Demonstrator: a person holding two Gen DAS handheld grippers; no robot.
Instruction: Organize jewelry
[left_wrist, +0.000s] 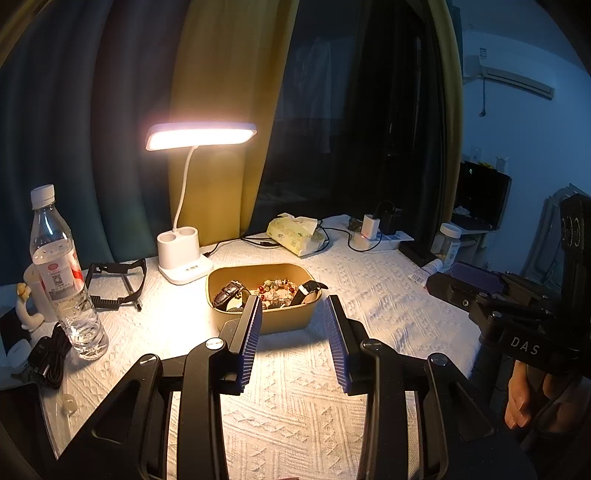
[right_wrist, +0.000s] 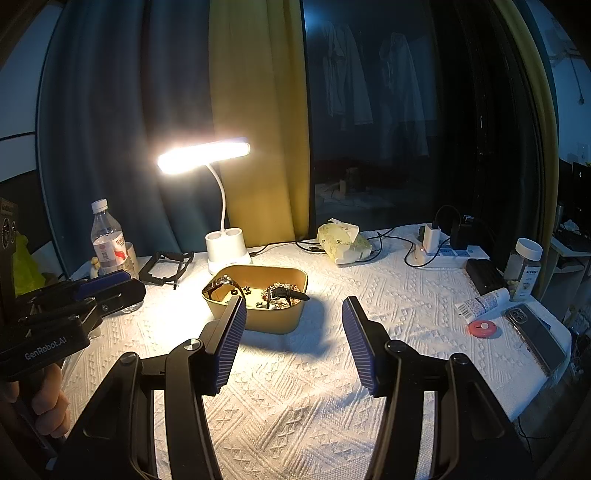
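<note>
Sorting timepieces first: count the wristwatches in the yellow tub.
2. A brown leather-strap watch lies at the left end of the yellow plastic tub, a black-strap watch at the right; others may hide under beads.

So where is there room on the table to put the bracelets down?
The widest bare cloth lies right of the yellow tray, before the red tape measure and phone. There is more between the tray and the two open claws, left and right. It is crowded by the water bottle and along the back near the power strip.
</note>
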